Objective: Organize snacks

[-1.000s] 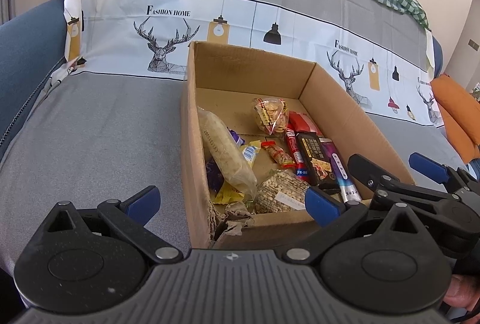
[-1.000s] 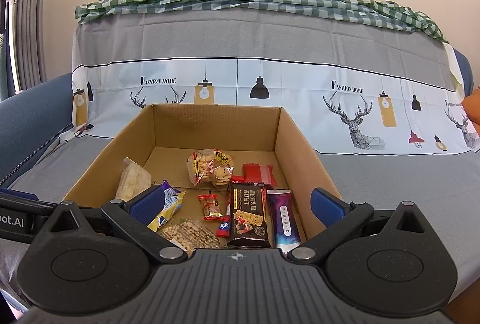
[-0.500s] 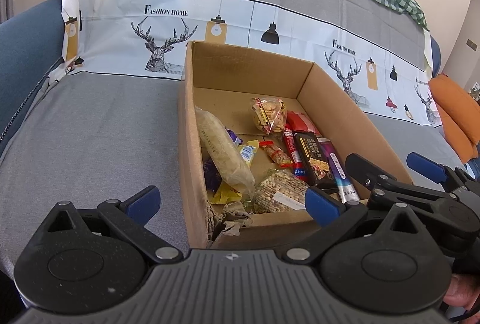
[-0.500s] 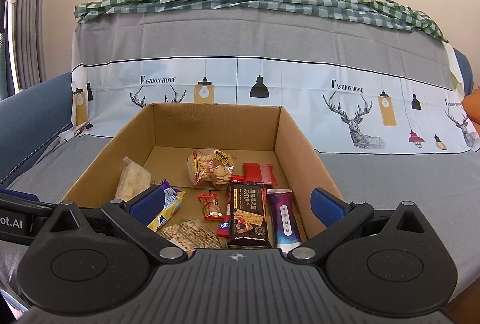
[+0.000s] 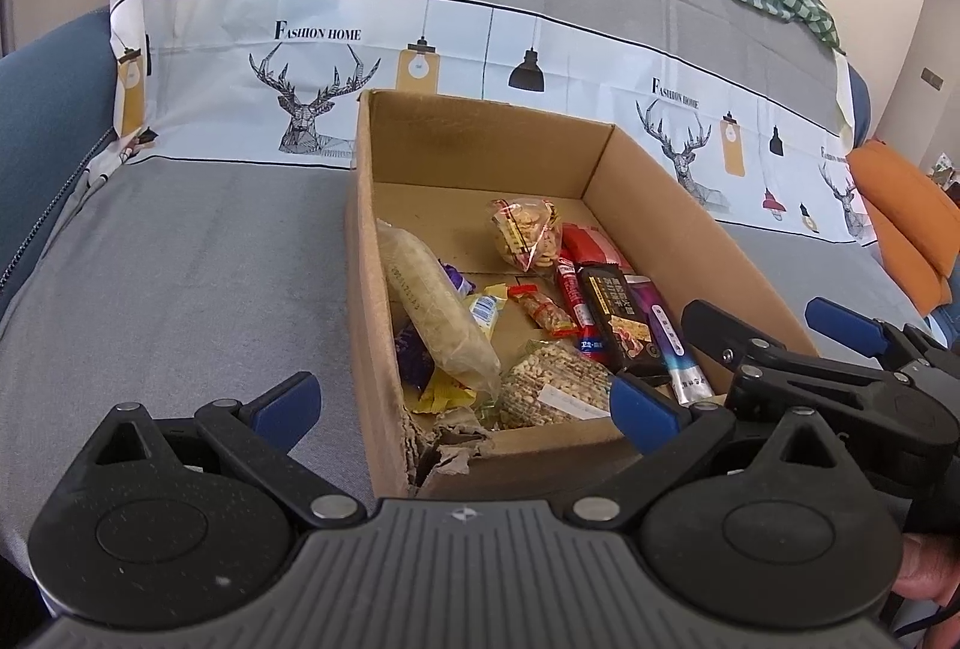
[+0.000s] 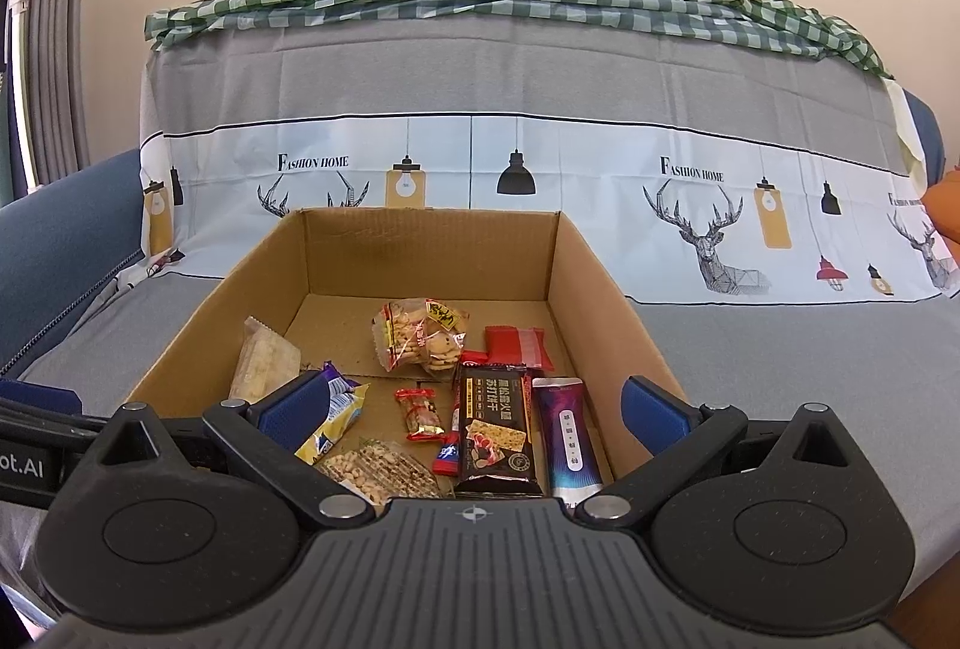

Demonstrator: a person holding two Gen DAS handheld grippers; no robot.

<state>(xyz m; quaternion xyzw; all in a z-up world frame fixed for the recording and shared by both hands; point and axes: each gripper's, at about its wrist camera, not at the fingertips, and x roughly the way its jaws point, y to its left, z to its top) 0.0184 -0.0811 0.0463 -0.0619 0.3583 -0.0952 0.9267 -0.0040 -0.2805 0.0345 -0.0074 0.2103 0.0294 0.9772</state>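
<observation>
1. Snacks lie loose on the floor of an open cardboard box [image 6: 591,283], which rests on a grey sofa cover [image 5: 180,265].
2. Contents: a clear biscuit bag [image 6: 420,334] toward the rear; a red packet [image 6: 516,346] just right of it; a black cracker pack [image 6: 495,427] and a purple bar [image 6: 567,433] side by side near the right wall; a long pale pack [image 5: 438,313] along the left wall; a peanut brittle pack [image 5: 552,385] at the front.
3. Left gripper [image 5: 462,406]: fingers spread wide, holding nothing, straddling the box's torn front-left corner.
4. Right gripper [image 6: 474,409]: fingers spread wide, empty, at the box's front edge.
5. A green checked cloth [image 6: 480,0] drapes the sofa back.
</observation>
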